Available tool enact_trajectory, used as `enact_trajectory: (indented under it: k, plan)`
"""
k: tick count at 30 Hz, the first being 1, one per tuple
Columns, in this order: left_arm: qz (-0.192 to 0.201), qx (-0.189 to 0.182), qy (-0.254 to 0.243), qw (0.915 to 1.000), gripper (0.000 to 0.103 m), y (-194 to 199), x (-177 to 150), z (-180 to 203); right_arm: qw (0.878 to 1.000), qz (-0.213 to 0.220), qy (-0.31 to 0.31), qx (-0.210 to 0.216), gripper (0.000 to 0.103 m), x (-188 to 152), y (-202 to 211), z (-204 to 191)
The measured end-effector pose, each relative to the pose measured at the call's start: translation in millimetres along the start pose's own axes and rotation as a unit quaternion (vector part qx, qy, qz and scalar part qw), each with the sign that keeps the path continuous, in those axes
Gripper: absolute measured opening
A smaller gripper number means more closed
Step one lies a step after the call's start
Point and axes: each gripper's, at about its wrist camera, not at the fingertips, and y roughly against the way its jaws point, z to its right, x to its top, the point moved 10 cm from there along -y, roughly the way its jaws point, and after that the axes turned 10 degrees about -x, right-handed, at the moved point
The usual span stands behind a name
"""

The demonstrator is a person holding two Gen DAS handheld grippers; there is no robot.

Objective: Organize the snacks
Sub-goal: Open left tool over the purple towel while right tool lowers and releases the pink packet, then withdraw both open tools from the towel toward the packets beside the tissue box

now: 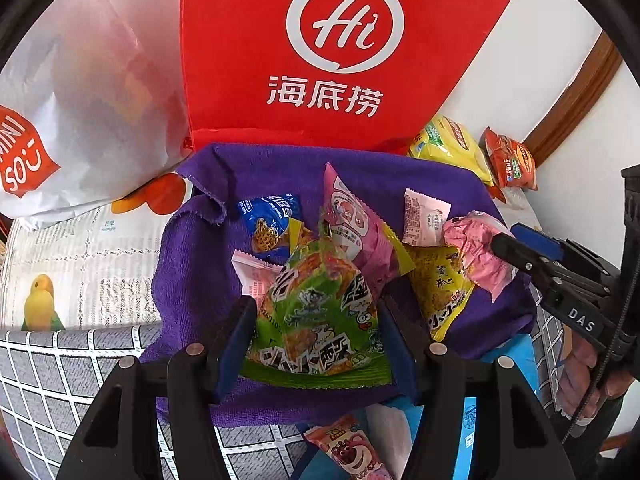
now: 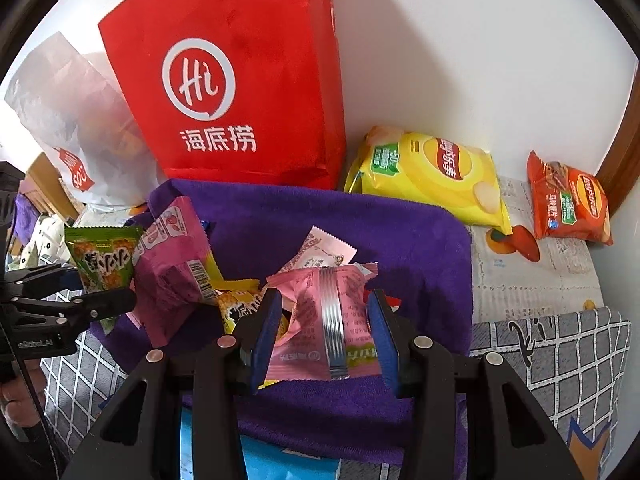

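Note:
My left gripper is shut on a green snack packet, held over a purple cloth with a pile of snacks. It also shows in the right wrist view. My right gripper is shut on a small pink snack packet, which shows in the left wrist view at the pile's right edge. On the cloth lie a larger pink packet, a blue packet, a yellow packet and small white-pink sachets.
A red paper bag stands behind the cloth, a white bag to its left. A yellow chip bag and an orange chip bag lie at the back right by the wall. Another pink packet lies below the cloth.

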Motion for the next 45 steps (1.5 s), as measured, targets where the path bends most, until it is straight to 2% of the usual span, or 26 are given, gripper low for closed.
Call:
enact_trajectory:
  k: [14,17,20,23,24,38,41,45]
  plan:
    - [-0.004,0.002,-0.003,1.0000,0.059,-1.3,0.2,-0.1,1.000,0.014,0.002,-0.007,0.047,5.2,11.9,1.8]
    - [-0.010,-0.012,0.004,0.9999,0.059,0.0,-0.6,1.4,1.000,0.019,-0.002,-0.007,0.048,7.0,15.0,3.8]
    - [-0.007,-0.008,0.001,0.9999,0.064,4.2,-0.3,2.6,1.000,0.026,-0.004,-0.008,0.048,8.5,19.0,5.4]
    - [0.003,-0.014,-0.003,0.9999,0.078,11.9,1.8,7.1,0.999,0.031,-0.004,-0.012,0.048,9.3,22.9,5.9]
    - [0.006,-0.016,-0.004,0.9998,0.079,15.1,2.7,8.6,0.999,0.034,-0.003,-0.012,0.048,10.0,25.3,5.9]
    - [0.077,0.002,-0.014,0.9970,0.079,81.3,21.1,14.9,0.996,0.079,-0.016,-0.034,0.048,17.5,77.8,3.2]
    - [0.087,0.011,-0.016,0.9960,0.079,95.3,21.4,16.9,0.996,0.083,-0.016,-0.030,0.048,12.6,92.0,-5.4]
    - [0.092,0.003,-0.002,0.9957,0.079,114.4,15.1,14.1,0.996,0.089,-0.016,-0.015,0.048,1.5,110.1,-21.0]
